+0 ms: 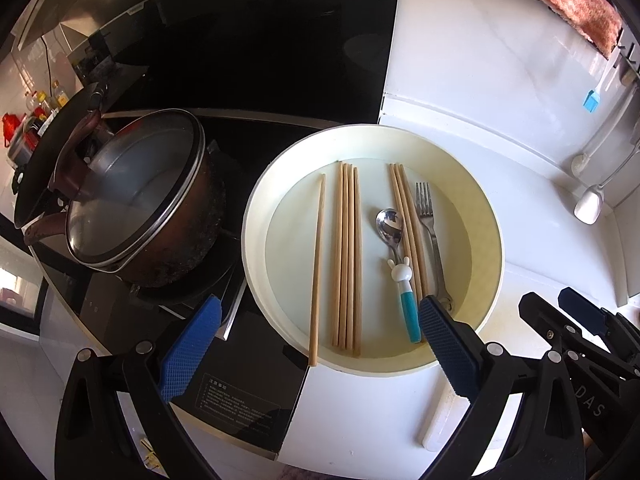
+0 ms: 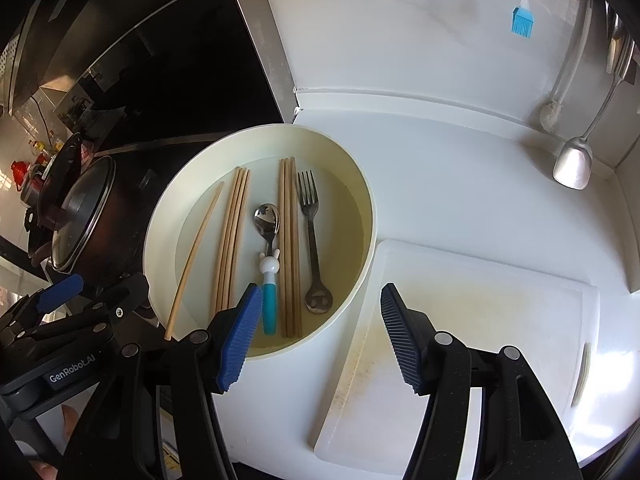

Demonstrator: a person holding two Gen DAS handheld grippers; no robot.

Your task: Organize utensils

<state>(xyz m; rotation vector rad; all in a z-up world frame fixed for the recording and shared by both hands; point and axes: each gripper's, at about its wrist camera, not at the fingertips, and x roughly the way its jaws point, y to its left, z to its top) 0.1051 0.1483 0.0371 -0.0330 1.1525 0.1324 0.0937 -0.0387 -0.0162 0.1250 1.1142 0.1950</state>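
A round cream basin (image 1: pixel 490 216) (image 2: pixel 362 204) holds several wooden chopsticks (image 1: pixel 346 256) (image 2: pixel 232 240), a spoon with a teal bunny handle (image 1: pixel 404 280) (image 2: pixel 269 264) and a metal fork (image 1: pixel 430 232) (image 2: pixel 312 236). One chopstick (image 1: pixel 318 264) (image 2: pixel 196 256) lies apart at the left and sticks out over the rim. My left gripper (image 1: pixel 320 344) is open and empty at the basin's near edge. My right gripper (image 2: pixel 320 340) is open and empty, over the basin's near right rim and a white cutting board (image 2: pixel 480 340).
A brown pot with a glass lid (image 1: pixel 140 200) (image 2: pixel 80 220) stands on the black stove (image 1: pixel 248 392) left of the basin. A blue silicone brush (image 2: pixel 522 20), a ladle (image 2: pixel 572 164) and a white brush (image 2: pixel 550 114) hang on the white wall at the right.
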